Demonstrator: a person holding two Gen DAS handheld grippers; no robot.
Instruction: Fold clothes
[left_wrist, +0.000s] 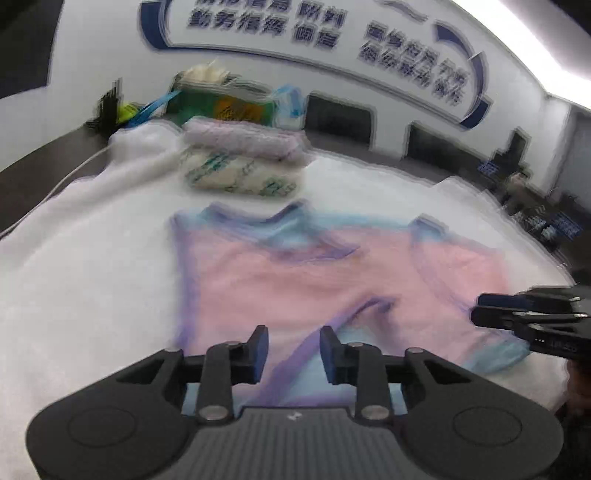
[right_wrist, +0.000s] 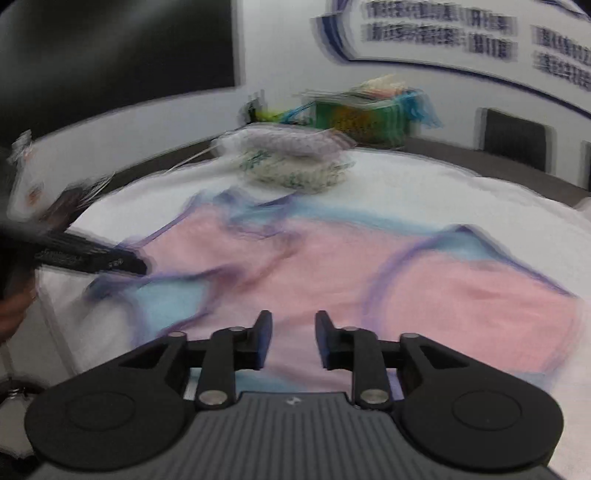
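1. While both views are smeared by motion blur, we can make out a white cloth (left_wrist: 92, 229) covering the work surface ahead of and beneath both grippers.
2. On it, directly ahead of our left gripper (left_wrist: 293, 354) and under our right gripper (right_wrist: 293, 339), lies a pink shirt (left_wrist: 295, 280) with pale blue sleeves and purple trim. It is spread mostly flat, with one flap or sleeve lying diagonally across its body, so we judge it partly folded or rumpled. The blur does not settle which.
3. Beyond the shirt, well ahead of both grippers, sits a stack of folded clothes (left_wrist: 243, 162), a lilac piece on top of a green-patterned one.
4. Farther off, behind the stack, stands a green basket (left_wrist: 225, 107) of blurred items.
5. Our left gripper hovers at the near hem, its fingers spread with only cloth showing in the gap. Our right gripper hovers over the shirt's middle, likewise spread and holding nothing.
6. We judge the step in hand to be this shirt's folding, between grasps. The next move calls for each gripper to close on an edge or sleeve, pinching one layer only.
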